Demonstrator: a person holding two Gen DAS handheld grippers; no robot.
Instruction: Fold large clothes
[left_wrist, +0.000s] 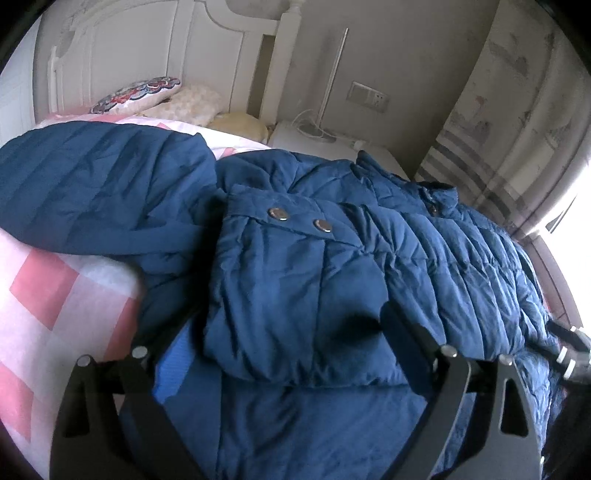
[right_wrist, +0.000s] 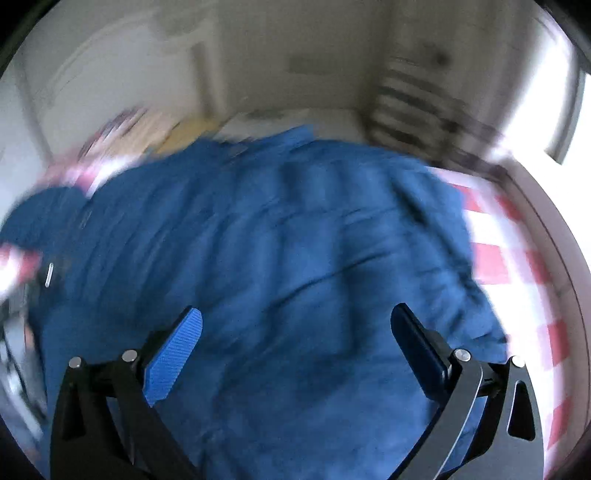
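Your left gripper stands wide, jaws straddling a puffy fold of the blue quilted jacket without pinching it. Your right gripper is also spread wide, holding nothing above the jacket's back panel; that view is blurred. The jacket lies across the pink checked bedsheet. Expect it to be bulky, soft and probably slick, so grip a hem or seam rather than the padding. Beyond it, the snap flap lies folded over, then the pillows.
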